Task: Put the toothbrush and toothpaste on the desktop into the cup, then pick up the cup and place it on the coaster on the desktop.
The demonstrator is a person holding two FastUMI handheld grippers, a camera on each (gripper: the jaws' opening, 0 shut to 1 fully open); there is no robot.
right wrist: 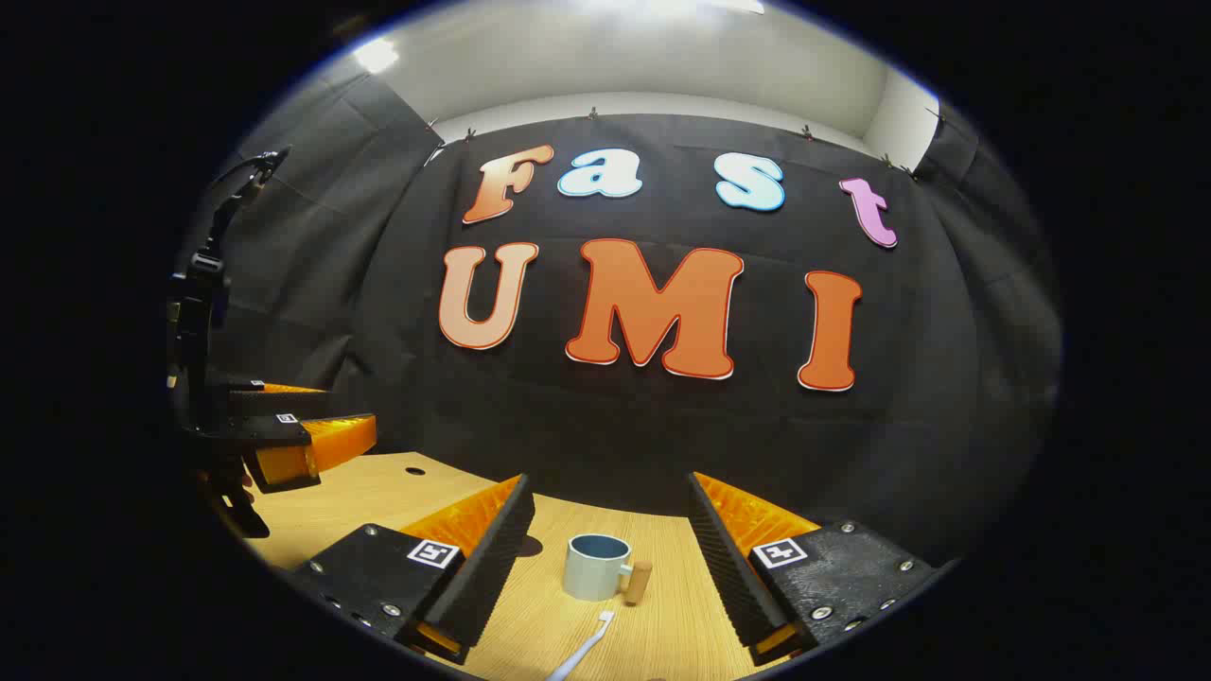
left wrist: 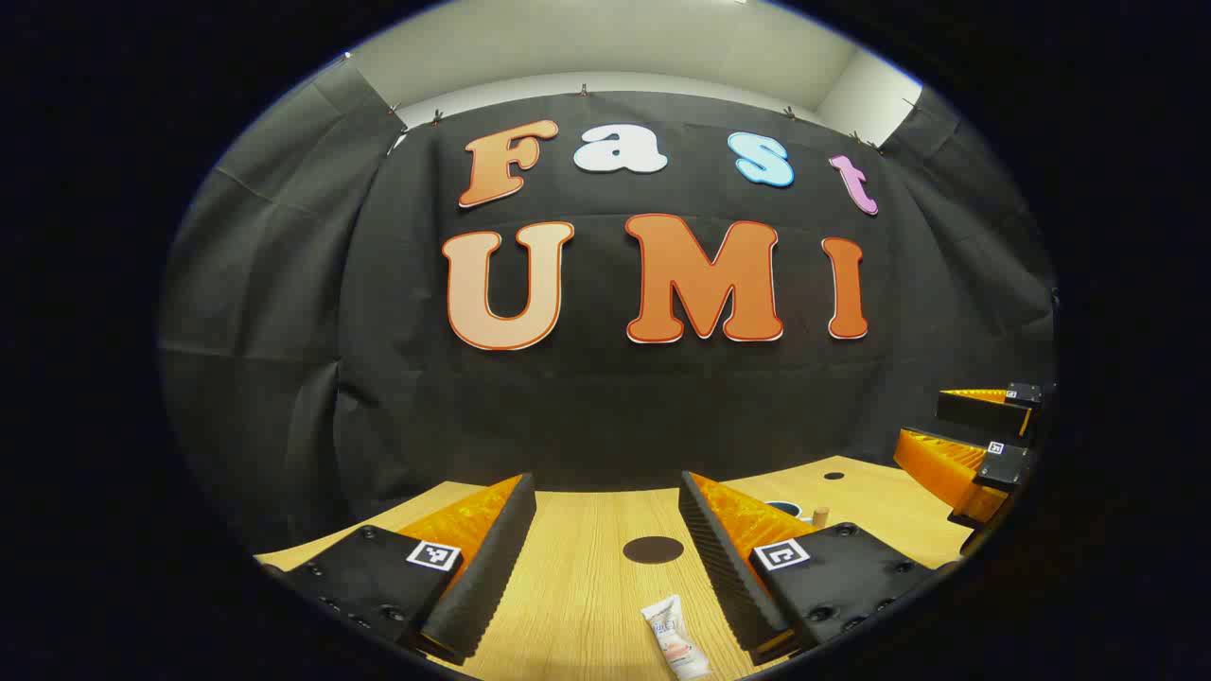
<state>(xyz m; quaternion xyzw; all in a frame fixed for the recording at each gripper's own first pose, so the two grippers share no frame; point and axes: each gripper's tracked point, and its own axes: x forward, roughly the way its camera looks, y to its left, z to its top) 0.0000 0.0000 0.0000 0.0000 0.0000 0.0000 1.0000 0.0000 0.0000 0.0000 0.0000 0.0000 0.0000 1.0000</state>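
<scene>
A small white toothpaste tube (left wrist: 674,638) lies on the wooden desktop (left wrist: 577,586), low between the fingers of my open left gripper (left wrist: 605,482). Beyond it sits a dark round coaster (left wrist: 653,550). In the right gripper view a pale grey-blue cup (right wrist: 596,566) with a wooden handle (right wrist: 638,581) stands upright between the fingers of my open right gripper (right wrist: 609,482). A white toothbrush (right wrist: 587,648) lies just in front of the cup, head toward it. Neither gripper holds anything. The cup (left wrist: 790,511) is partly hidden behind a finger in the left gripper view.
The black cloth wall rises close behind the desktop's far edge. The right gripper (left wrist: 922,423) hovers at the far right of the left gripper view; the left gripper (right wrist: 322,411) hovers at the left of the right gripper view. A small dark hole (right wrist: 414,470) marks the desktop.
</scene>
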